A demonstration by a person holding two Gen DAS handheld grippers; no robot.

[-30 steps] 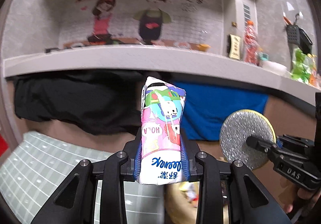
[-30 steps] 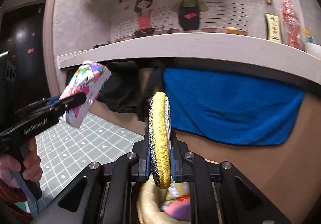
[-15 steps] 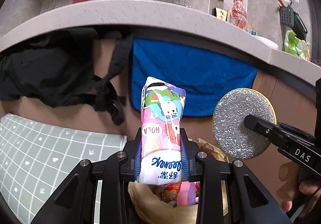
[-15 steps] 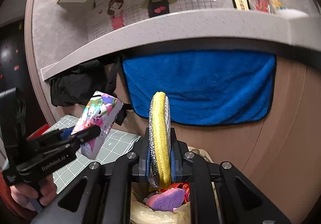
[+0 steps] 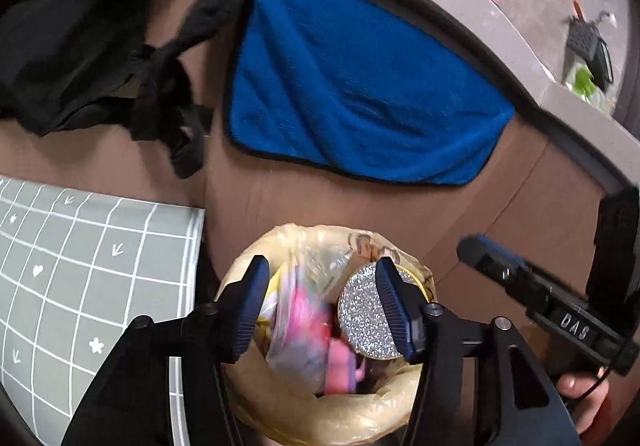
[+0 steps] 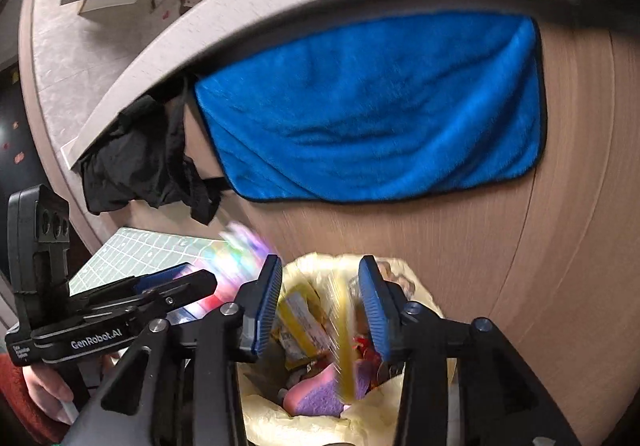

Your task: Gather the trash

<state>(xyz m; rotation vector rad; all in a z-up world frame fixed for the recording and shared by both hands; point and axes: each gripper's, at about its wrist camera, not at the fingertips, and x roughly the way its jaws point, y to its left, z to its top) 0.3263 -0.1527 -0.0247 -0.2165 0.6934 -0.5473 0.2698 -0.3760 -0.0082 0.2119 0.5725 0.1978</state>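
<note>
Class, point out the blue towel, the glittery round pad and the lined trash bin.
blue towel [image 5: 352,86], left wrist view, middle of cloth.
glittery round pad [image 5: 366,316], left wrist view, sparkly face.
trash bin [image 5: 352,420], left wrist view, near rim.

Blue towel [image 5: 360,94] w/ black edging. Black cloth [image 5: 80,46] beside it. Brown wood-grain panel [image 6: 560,246] behind. Grey-green mat [image 5: 80,278], white grid w/ hearts, stars, arrows. Yellowish translucent bag [image 5: 320,414]. Silver-glitter disc [image 5: 366,320], yellow rim. Pink, multicolour pack [image 5: 300,326], blurred. Black tools [image 5: 320,306] [image 6: 320,302], blue pads [image 5: 390,306].
</note>
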